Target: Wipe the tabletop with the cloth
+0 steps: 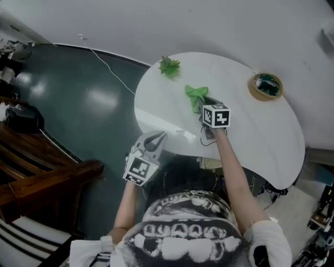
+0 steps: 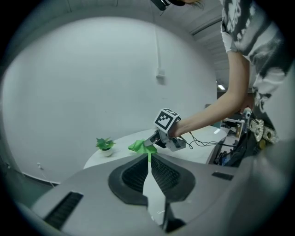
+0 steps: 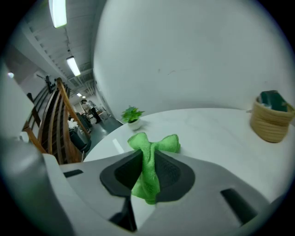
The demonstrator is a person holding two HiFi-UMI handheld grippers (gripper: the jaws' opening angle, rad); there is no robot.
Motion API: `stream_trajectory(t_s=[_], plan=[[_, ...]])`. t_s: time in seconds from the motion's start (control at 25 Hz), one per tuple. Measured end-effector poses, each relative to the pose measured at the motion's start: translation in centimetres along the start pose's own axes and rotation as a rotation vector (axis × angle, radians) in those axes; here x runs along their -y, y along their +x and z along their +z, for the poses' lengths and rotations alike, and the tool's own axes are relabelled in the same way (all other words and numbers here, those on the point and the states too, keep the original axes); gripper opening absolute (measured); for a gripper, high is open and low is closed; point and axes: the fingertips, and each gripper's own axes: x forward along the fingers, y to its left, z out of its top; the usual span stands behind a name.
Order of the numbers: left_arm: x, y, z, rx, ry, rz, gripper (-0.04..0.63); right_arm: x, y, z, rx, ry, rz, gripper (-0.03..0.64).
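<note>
Right gripper clamped on green cloth, bunched over the white tabletop near the potted plant. Your left gripper: jaws together, empty, off-table. Looks like wipe step; next press down, sweep across.

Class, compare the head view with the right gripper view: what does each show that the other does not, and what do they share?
Only the head view shows the left gripper, the person's arms and the dark floor. Only the right gripper view shows the jaws of the right gripper shut on a fold of the green microfibre cloth, plus ceiling strip lights. Both show that cloth, the small potted green plant, the round woven basket and the white curved tabletop.
</note>
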Motion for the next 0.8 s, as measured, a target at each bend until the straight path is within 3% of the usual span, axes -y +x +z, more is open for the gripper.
stream_trajectory(t_s=[0.2,0.52,0.8], plan=[[6.3,5.3,4.2,0.07,0.093,-0.186,0.02,12.2,-10.8,-3.2,0.048,0.098,-0.22,0.08],[19.7,10.9,9.2,0.13,0.175,-0.376,0.02,29.2,-30.1,-13.7,0.052,0.249,-0.526,0.08],[31.7,13.8,10.8,0.124,0.183,-0.463,0.02,40.3,-45.9,-24.9,0.036,0.377,-0.718,0.08]])
